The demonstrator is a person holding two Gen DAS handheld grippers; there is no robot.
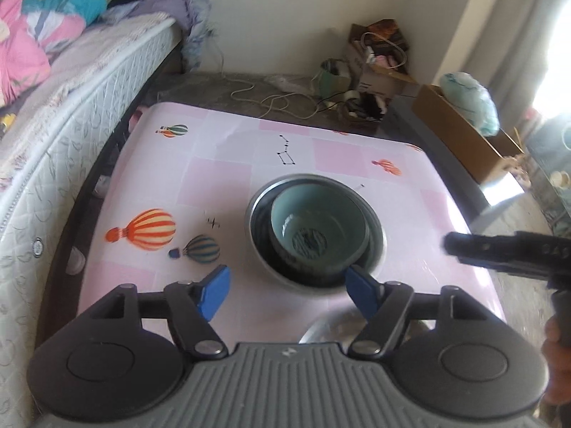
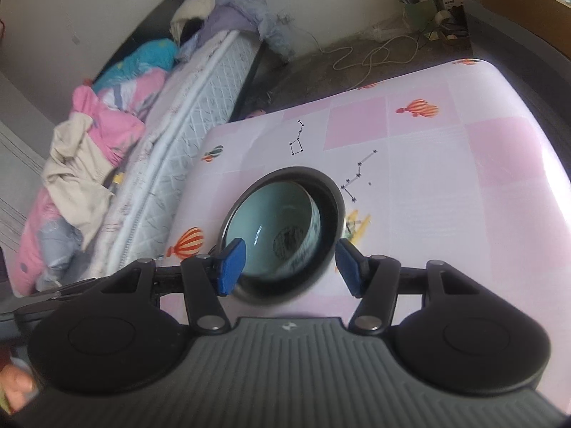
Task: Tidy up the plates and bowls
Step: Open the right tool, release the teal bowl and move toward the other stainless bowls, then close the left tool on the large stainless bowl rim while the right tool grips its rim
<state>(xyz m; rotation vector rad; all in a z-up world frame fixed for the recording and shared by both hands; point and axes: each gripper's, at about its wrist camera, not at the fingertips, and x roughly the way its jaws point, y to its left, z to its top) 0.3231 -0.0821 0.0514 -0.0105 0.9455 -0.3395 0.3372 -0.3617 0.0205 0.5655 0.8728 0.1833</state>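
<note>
Both grippers, left gripper [image 1: 287,290] and right gripper [image 2: 291,267], hold their jaws wide open and empty, just short of the pale green bowl [image 1: 317,228] nested in the dark bowl [image 1: 264,246], near the surface's [image 1: 249,149] middle, the right seemingly nearer.

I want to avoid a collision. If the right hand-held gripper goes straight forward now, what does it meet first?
Most likely the dark outer bowl: its near rim lies between the open right hand-held gripper fingers, with the pale green bowl nested inside. Height above the rim is unclear.
</note>
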